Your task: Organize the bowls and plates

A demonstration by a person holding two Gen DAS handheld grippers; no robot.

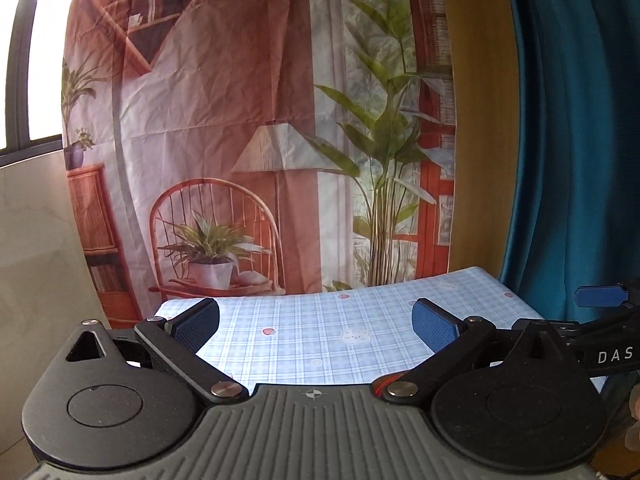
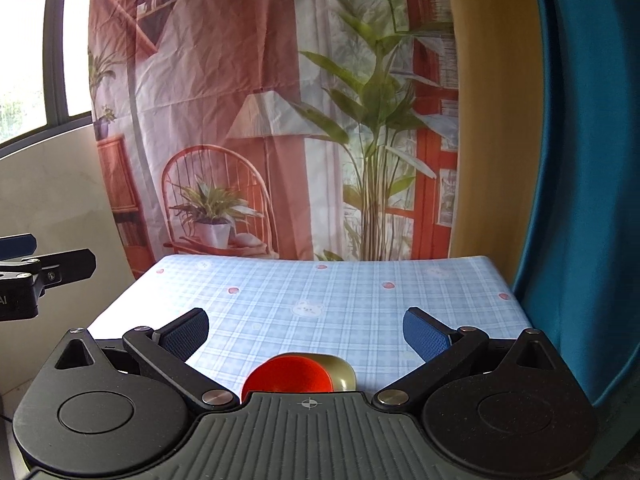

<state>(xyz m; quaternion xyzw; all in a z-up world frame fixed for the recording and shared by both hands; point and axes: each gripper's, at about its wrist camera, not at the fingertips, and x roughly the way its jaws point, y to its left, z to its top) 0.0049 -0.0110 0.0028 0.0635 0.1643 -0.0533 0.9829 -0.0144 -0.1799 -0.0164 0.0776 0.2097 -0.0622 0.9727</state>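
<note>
In the right wrist view a red bowl point(image 2: 289, 378) sits at the table's near edge, partly hidden by the gripper body, with an olive-gold dish point(image 2: 343, 374) touching its right side. My right gripper point(image 2: 306, 330) is open and empty, held above and just behind them. My left gripper point(image 1: 316, 326) is open and empty above the near left part of the table point(image 1: 320, 340). A sliver of red point(image 1: 382, 382) shows under its right linkage. Each gripper appears at the edge of the other's view: the right one point(image 1: 600, 296) and the left one point(image 2: 24, 264).
The table wears a blue plaid cloth point(image 2: 340, 300) with small bear and strawberry prints. A printed backdrop point(image 2: 272, 120) hangs behind it. A teal curtain point(image 2: 580, 160) hangs close on the right, a window point(image 2: 24, 40) and pale wall on the left.
</note>
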